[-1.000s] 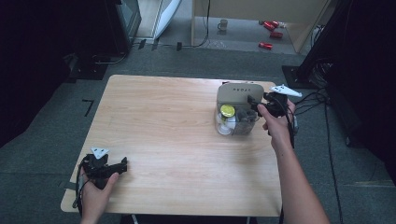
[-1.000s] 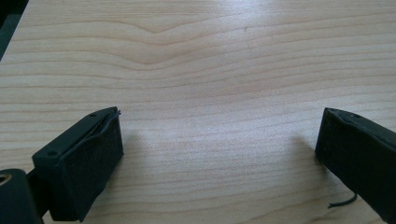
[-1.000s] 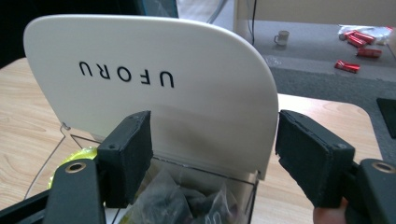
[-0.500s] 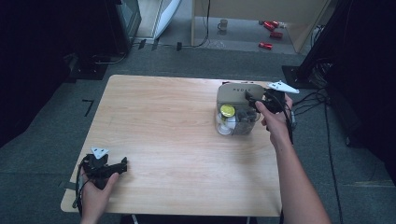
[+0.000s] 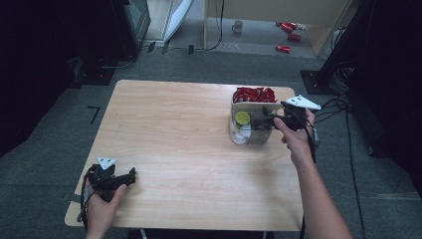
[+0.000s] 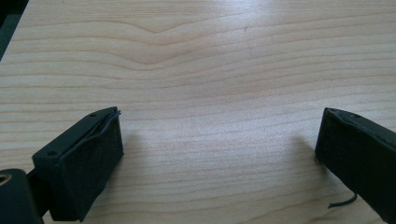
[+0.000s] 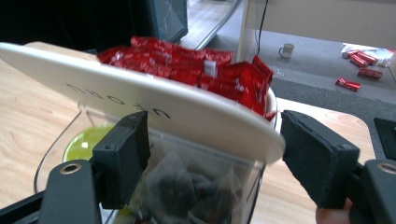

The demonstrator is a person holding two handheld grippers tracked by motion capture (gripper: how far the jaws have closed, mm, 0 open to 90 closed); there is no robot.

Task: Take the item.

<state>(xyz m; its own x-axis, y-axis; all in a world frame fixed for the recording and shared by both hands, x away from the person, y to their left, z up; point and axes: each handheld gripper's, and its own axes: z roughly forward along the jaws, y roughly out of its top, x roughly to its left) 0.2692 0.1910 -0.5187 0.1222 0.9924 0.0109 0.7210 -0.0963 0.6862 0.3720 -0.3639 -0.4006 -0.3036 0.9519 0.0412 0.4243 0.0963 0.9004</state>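
Note:
A clear plastic organiser box [image 5: 251, 132] stands at the table's far right. Its beige lid [image 5: 255, 106] is tipped up, and red packets [image 5: 254, 93] show in the back compartment. A yellow-green round thing [image 5: 242, 118] lies in the front one. My right gripper [image 5: 268, 115] is at the box's right side, jaws apart. In the right gripper view the lettered lid [image 7: 140, 98] lies across the gripper [image 7: 219, 154], with dark sachets [image 7: 196, 186] below; neither pad visibly presses on it. My left gripper [image 5: 130, 175] rests open on bare wood at the near left corner [image 6: 219, 158].
The wooden table [image 5: 174, 129] is bare between the two hands. On the floor beyond it lie red cans [image 5: 286, 37] and a mug [image 5: 238, 25]. Cables trail off the table's right edge [image 5: 338, 107]. Dark equipment stands at both sides.
The box's lid has swung up from flat, uncovering the red packets. The right hand has shifted slightly at the box. The left hand has stayed put.

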